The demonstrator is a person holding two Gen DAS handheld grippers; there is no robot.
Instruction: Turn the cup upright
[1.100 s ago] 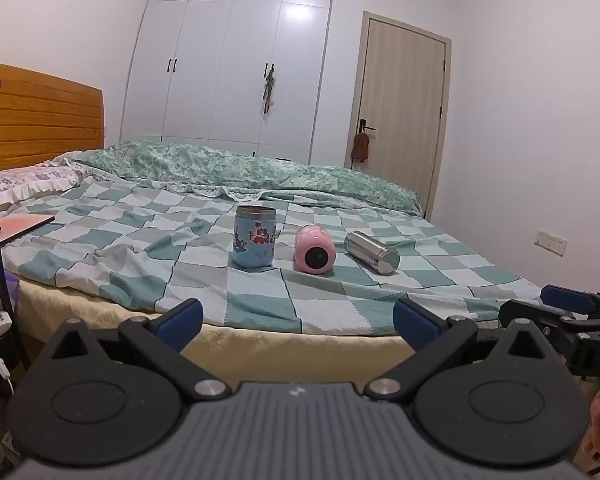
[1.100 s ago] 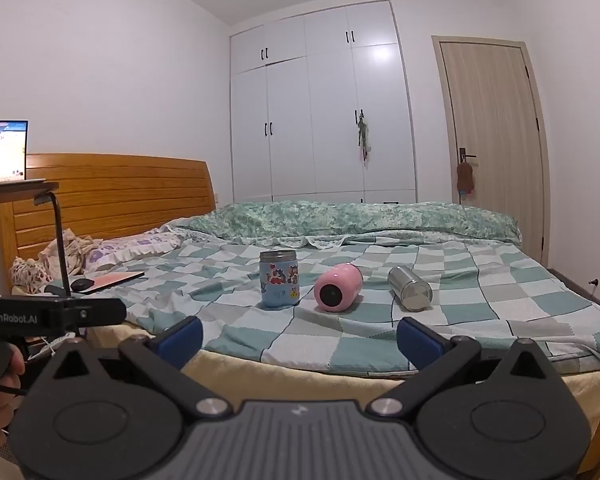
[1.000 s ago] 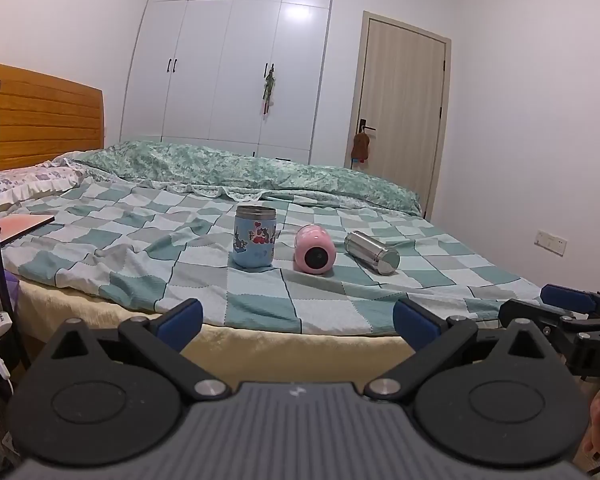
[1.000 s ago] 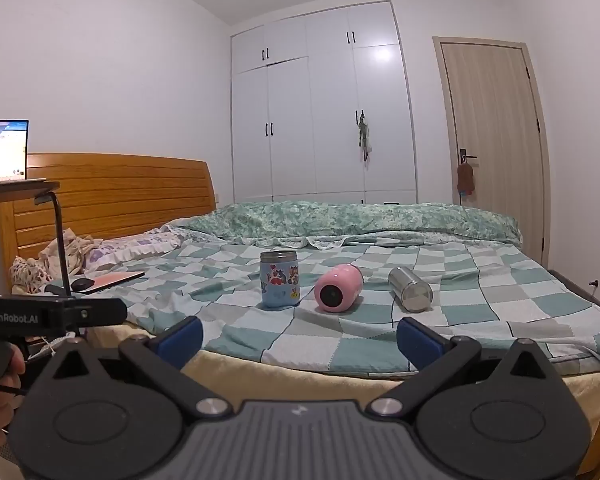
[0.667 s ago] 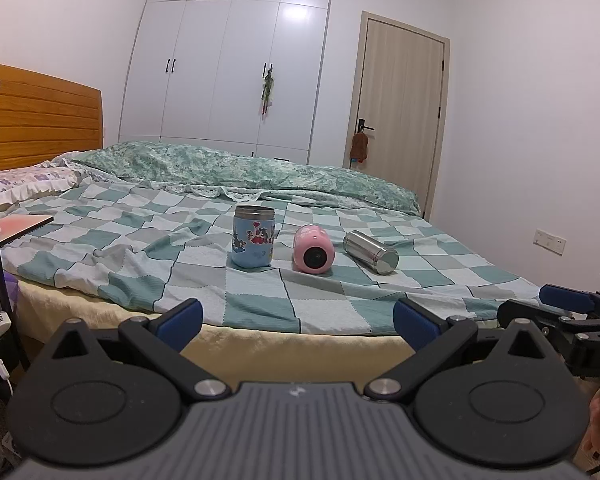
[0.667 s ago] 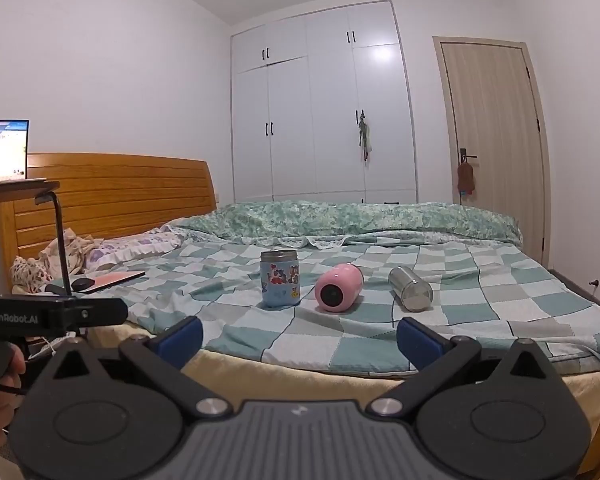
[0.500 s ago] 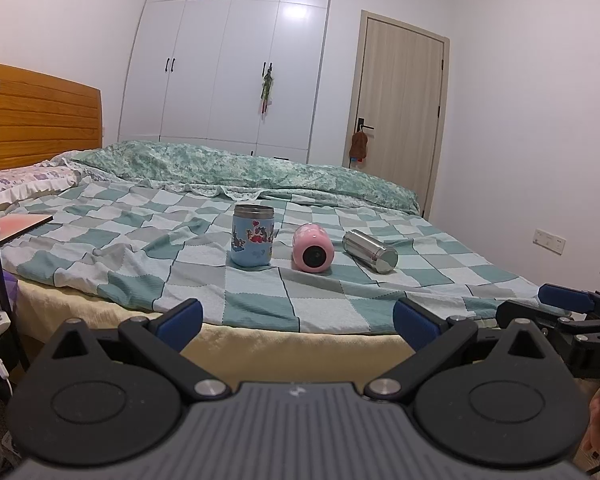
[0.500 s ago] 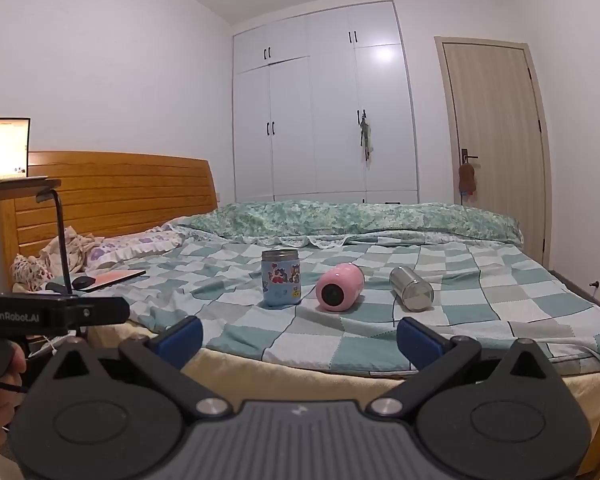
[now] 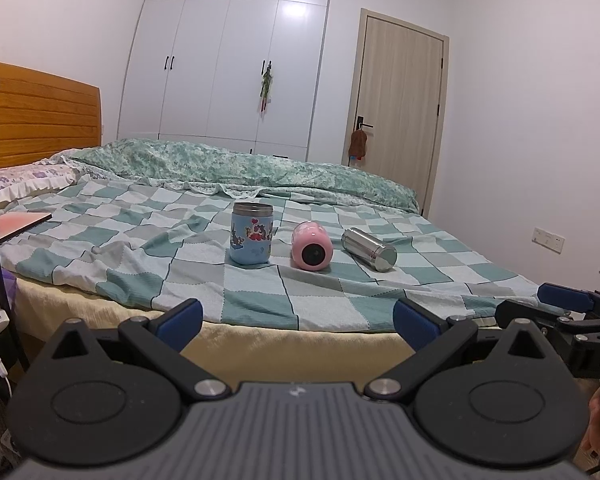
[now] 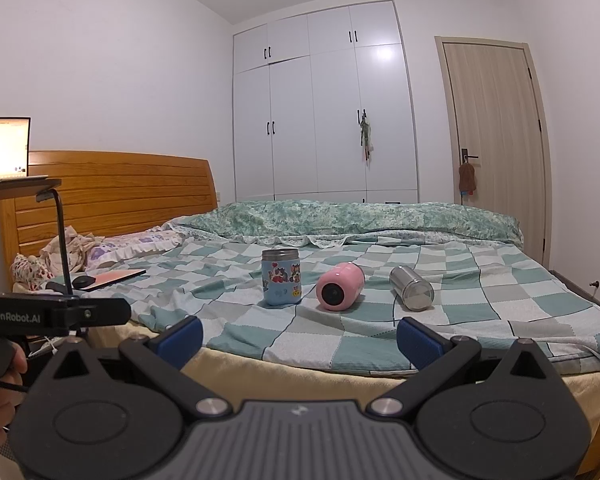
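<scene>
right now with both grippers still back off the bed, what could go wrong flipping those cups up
The pink cup and the steel cup lie on their sides on a soft, wrinkled checked blanket, so either might roll when nudged or tip again once stood up. The pink cup lies close to the upright blue cup, which a wide-open right gripper could knock over. The left gripper is also open, holding nothing.

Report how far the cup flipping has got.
Done: the blue cartoon-print cup stands upright on the checked bedspread. In hand: nothing; the left gripper and right gripper are open, short of the bed. Left: the pink cup and the steel cup lie on their sides.
</scene>
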